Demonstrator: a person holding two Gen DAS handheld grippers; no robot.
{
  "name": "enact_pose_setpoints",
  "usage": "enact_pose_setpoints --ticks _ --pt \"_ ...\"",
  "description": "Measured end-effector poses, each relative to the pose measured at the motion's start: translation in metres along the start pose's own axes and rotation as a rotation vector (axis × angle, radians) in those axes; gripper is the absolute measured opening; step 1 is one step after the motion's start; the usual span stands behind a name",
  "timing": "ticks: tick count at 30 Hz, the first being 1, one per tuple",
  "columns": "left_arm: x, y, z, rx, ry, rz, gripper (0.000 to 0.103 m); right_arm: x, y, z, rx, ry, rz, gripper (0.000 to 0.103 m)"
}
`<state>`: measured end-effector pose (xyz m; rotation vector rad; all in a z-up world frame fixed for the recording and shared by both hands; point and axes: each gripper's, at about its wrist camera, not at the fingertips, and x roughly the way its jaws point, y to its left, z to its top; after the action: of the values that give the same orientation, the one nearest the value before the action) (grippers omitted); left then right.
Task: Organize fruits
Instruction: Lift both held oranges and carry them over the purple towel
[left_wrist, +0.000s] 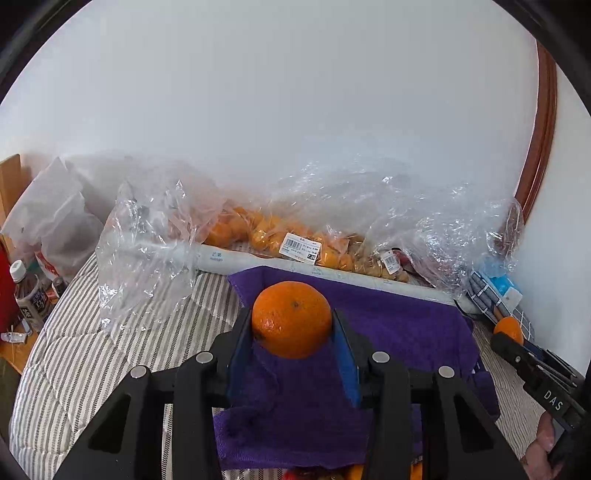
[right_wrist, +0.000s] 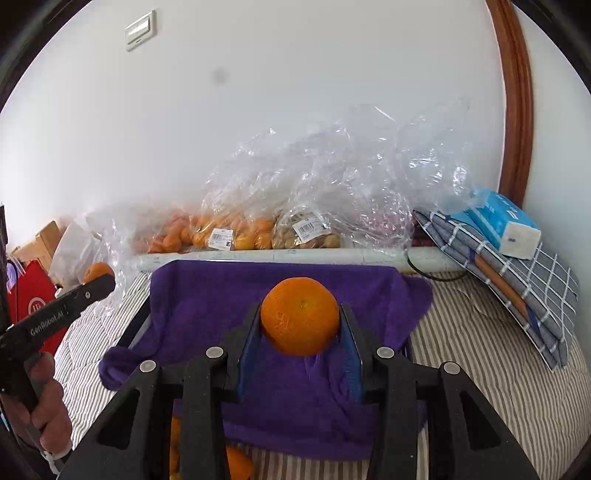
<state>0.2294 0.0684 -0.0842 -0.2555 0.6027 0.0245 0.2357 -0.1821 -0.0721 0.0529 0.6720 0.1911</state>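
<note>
My left gripper (left_wrist: 292, 325) is shut on an orange (left_wrist: 291, 319), held in the air above a purple towel (left_wrist: 399, 332). My right gripper (right_wrist: 300, 321) is shut on a second orange (right_wrist: 300, 315) over the same purple towel (right_wrist: 207, 295). In the left wrist view the right gripper (left_wrist: 511, 334) shows at the right edge with its orange (left_wrist: 509, 326). The right wrist view shows the left gripper (right_wrist: 96, 277) at the left edge with its orange (right_wrist: 96, 271), a hand around the handle. More orange fruit (right_wrist: 236, 467) lies below the towel's near edge.
Clear plastic bags of small oranges (right_wrist: 221, 229) and of nuts (right_wrist: 306, 236) lie along the white wall behind a white tube (right_wrist: 295, 256). A folded checked cloth (right_wrist: 517, 284) with a blue tissue pack (right_wrist: 506, 221) sits at right. Bottles (left_wrist: 27, 295) stand at far left, beside the striped bedding (left_wrist: 92, 350).
</note>
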Motion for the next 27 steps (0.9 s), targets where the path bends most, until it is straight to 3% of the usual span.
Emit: enact_pose_setpoints --ticks 7,12,27 --pt "0.024 0.016 -0.014 -0.039 0.063 -0.003 0.04 0.038 -0.007 -0.016 0.014 0.071 0.035 0.04" --pt "0.038 0.023 -0.022 -0.086 0.104 -0.03 0.04 0.051 -0.015 -0.025 0.012 0.104 0.008 0.04" --pt "0.053 0.011 -0.033 -0.051 0.161 -0.025 0.04 0.073 -0.015 -0.038 -0.006 0.178 -0.016 0.04"
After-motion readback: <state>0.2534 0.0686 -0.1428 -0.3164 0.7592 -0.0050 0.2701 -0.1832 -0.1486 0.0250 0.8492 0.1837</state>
